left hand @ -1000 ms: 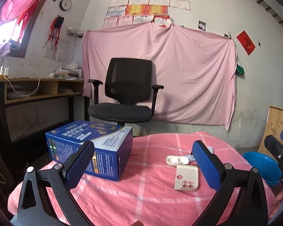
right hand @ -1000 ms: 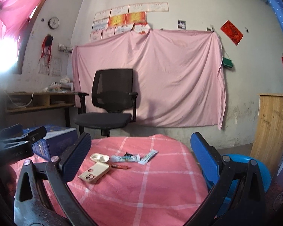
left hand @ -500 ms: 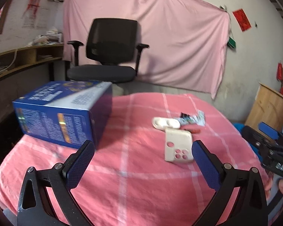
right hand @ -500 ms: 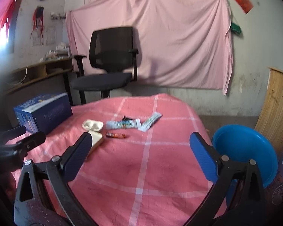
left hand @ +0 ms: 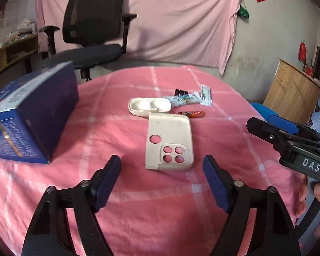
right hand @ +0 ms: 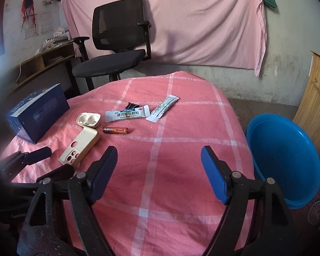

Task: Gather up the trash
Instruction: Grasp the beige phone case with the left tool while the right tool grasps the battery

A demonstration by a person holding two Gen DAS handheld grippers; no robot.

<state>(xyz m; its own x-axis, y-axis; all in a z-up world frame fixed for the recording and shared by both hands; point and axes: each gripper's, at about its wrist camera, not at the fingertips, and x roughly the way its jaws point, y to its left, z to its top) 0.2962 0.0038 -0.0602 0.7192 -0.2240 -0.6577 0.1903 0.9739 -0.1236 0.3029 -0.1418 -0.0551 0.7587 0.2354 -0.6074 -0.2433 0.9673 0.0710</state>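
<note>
a pink checked tablecloth (right hand: 181,149) covers the table, a blue basin (right hand: 283,160) just off its right edge. a blue box (left hand: 32,111) sits at the left. near the middle lie a cream phone case (left hand: 169,143), an open earbud case (left hand: 148,106), two sachets (right hand: 128,115), a battery (right hand: 115,130). left gripper (left hand: 162,166) and right gripper (right hand: 159,160) both hover spread wide, holding nothing.

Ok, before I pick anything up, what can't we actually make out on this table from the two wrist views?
- Binder clip: mostly hidden behind the white sachet in both views.
- Blue basin: its base is cut off low in the right wrist view, so what it stands on is unclear.
- Blue box: cut by the left edge of the left wrist view; print blurred.
- Slim packet: print too small to read.
- Near table edge: behind the fingers in both views.
</note>
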